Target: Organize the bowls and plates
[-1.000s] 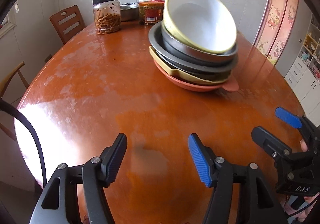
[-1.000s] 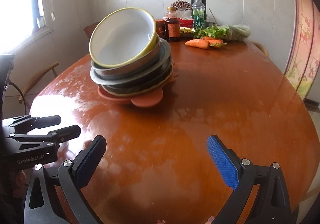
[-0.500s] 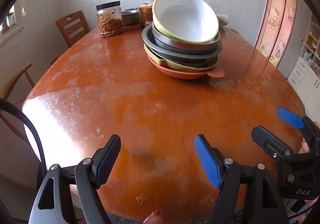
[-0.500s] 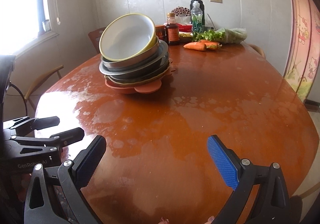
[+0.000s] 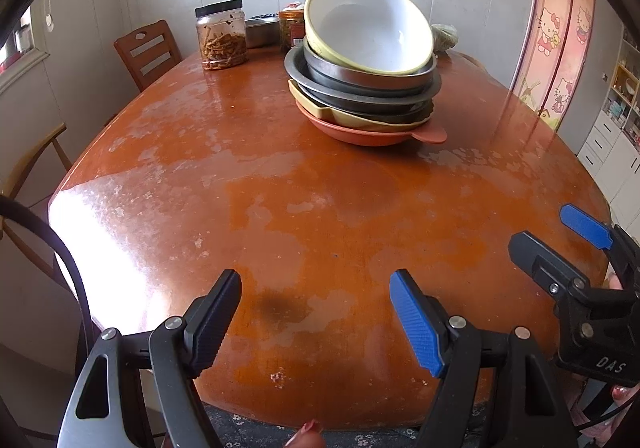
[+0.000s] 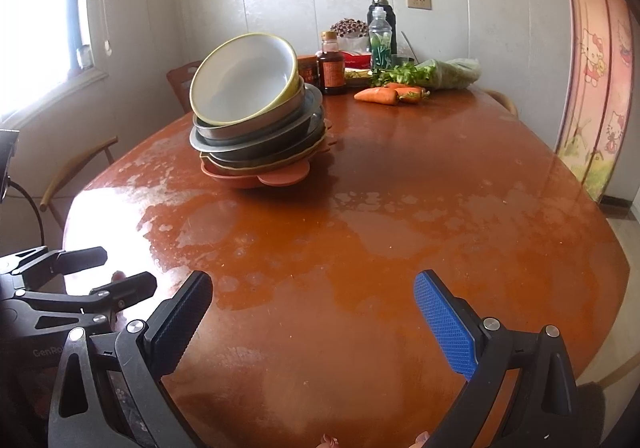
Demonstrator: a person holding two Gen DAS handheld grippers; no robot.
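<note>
At the near edge of the orange-brown surface [image 5: 320,208]: left gripper [image 5: 316,312], fingers spread wide, holding nothing; right gripper [image 6: 316,312] beside it, likewise spread and empty. Toward the far edge: jar of dried snacks [image 5: 221,34], then stack of plates and bowls [image 5: 366,88], white yellow-rimmed bowl [image 5: 370,26] tilted on top. At the far right corner: carrots [image 6: 384,94], greens [image 6: 432,74].

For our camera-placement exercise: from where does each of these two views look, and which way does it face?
Left wrist: sits on the left gripper at the table's near edge, facing the stack of dishes; its open jaws and the right gripper show.
Right wrist: sits on the right gripper, facing the stack and carrots; its open jaws and the left gripper show.
Shared: the stack, the wooden table.
</note>
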